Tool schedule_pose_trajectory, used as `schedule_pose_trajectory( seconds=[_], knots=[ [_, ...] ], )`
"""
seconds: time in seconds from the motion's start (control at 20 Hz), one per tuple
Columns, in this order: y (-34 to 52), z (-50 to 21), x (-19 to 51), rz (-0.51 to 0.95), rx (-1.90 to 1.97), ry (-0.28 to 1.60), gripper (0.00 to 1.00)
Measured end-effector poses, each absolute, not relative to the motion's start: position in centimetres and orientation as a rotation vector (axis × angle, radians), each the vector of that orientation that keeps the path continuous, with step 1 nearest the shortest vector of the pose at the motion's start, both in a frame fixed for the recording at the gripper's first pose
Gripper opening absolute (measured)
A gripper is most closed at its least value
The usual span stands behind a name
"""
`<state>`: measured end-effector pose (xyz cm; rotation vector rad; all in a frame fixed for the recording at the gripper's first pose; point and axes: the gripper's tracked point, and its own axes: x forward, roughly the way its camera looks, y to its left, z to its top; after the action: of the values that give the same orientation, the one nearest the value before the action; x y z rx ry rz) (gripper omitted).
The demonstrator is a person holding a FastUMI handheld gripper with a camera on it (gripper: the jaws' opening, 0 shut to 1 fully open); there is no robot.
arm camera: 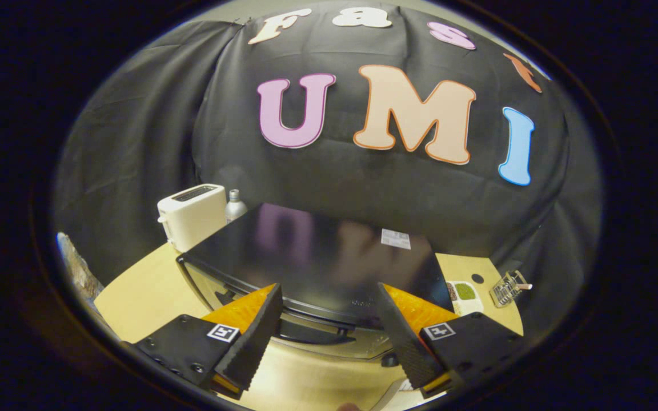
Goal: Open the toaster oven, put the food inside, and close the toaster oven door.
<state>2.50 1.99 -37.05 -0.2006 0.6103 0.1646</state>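
Gripper view: The toaster oven (312, 257) stood near the middle of the surface (140, 297), its glossy black top facing the camera and its door handle (315, 331) running along the upper front edge, just ahead of the tongs (329, 337). The door appeared closed, so the step in hand was judged to be the opening. To do it well, the tongs should be lowered squarely over the handle, centred along its length, closed firmly, then drawn outward and down along the door's hinge arc rather than straight back, which could drag the oven across the surface.

The tongs stood wide apart, one finger (252, 337) on each side of the handle, holding and touching nothing. The food, judged to be the small tray with a green portion (465, 294), lay beside the oven toward the surface's right edge, near a wire rack (507, 287). A white toaster (192, 216) and a bottle (235, 205) stood at the far left corner.
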Motion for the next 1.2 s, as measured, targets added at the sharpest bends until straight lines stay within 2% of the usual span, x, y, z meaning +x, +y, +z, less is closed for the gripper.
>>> schedule_pose_trajectory(
  seconds=[0.4,1.2],
  knots=[
    [1.8,-37.2,0.8,0.156,-0.1,0.609,1.0],
    [2.0,-41.2,-10.3,0.246,-0.037,0.801,1.0]
  ],
)
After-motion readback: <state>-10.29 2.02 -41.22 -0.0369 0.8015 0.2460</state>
